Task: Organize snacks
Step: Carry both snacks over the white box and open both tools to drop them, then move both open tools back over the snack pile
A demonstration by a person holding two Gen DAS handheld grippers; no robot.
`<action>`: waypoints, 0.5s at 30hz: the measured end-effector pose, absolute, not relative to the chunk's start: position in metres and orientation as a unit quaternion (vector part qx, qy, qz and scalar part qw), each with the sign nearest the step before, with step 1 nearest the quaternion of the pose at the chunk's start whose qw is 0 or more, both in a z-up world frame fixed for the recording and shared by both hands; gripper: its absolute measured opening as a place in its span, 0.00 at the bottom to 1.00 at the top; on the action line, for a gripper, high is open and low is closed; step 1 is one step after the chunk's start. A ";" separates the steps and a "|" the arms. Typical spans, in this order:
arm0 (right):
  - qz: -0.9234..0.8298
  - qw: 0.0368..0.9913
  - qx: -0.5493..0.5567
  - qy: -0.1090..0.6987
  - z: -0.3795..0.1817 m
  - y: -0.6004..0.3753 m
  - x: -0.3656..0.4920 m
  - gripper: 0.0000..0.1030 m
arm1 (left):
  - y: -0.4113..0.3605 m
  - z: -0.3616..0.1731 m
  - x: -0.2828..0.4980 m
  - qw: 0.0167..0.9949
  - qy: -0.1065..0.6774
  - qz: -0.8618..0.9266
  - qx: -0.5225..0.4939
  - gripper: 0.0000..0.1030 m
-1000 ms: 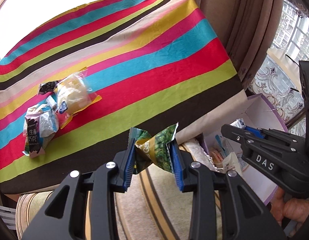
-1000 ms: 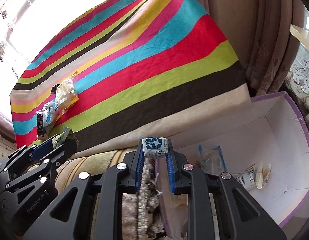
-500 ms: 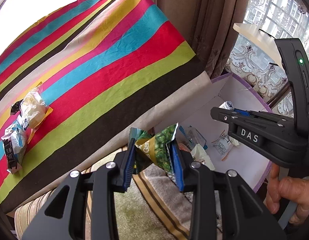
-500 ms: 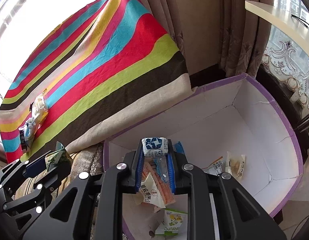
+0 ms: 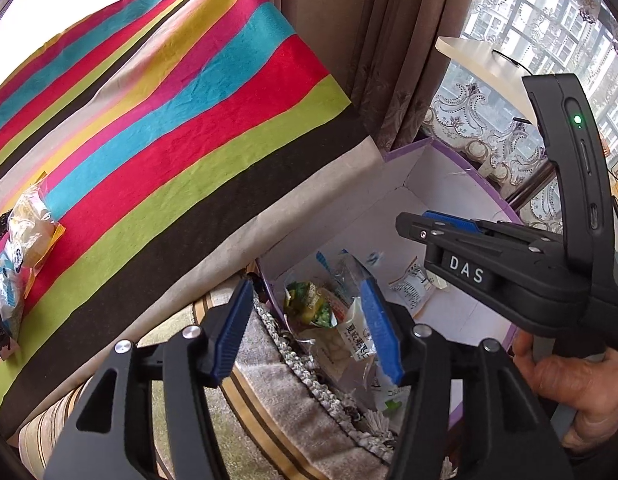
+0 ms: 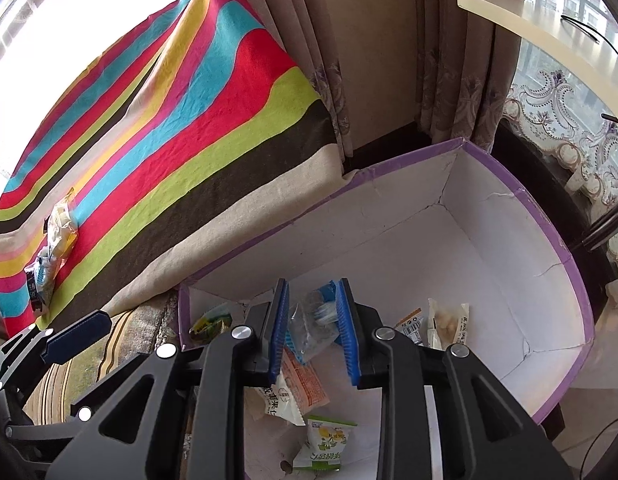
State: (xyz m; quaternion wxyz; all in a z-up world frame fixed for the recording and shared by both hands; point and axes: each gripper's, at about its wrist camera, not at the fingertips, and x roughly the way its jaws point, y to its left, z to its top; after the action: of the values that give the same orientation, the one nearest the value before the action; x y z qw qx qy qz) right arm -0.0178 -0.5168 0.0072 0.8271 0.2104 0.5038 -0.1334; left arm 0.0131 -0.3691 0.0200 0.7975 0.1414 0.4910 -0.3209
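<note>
On the striped bench, far left, a few wrapped snacks lie. The left tongs have just been opening and hold nothing; their green pea packet, crumpled, has dropped into the purple-rimmed box. The right tongs, also just parted, are empty; the small blue-and-white packet seen earlier is gone from them.

Snack packets lie in a box beside a table bearing more packets.
</note>
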 end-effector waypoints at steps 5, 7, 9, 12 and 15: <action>-0.136 0.828 0.206 0.504 0.008 -0.511 -0.016 0.42 | -0.365 0.023 0.012 0.805 0.484 -0.311 0.144 0.63; -0.136 0.828 0.204 0.505 0.009 -0.508 -0.016 0.45 | -0.363 0.024 0.013 0.807 0.483 -0.306 0.144 0.64; -0.135 0.828 0.202 0.506 0.010 -0.506 -0.015 0.47 | -0.360 0.024 0.015 0.809 0.483 -0.303 0.142 0.65; -0.132 0.828 0.199 0.508 0.010 -0.502 -0.013 0.48 | -0.356 0.025 0.017 0.811 0.483 -0.298 0.140 0.66; -0.128 0.828 0.197 0.509 0.012 -0.497 -0.011 0.48 | -0.351 0.026 0.019 0.814 0.483 -0.293 0.133 0.71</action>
State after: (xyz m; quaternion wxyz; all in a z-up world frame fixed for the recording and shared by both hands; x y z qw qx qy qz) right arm -0.0112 -0.4973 0.0119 0.8280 0.1972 0.5090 -0.1283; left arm 0.0190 -0.3507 0.0259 0.8142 0.1328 0.4832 -0.2933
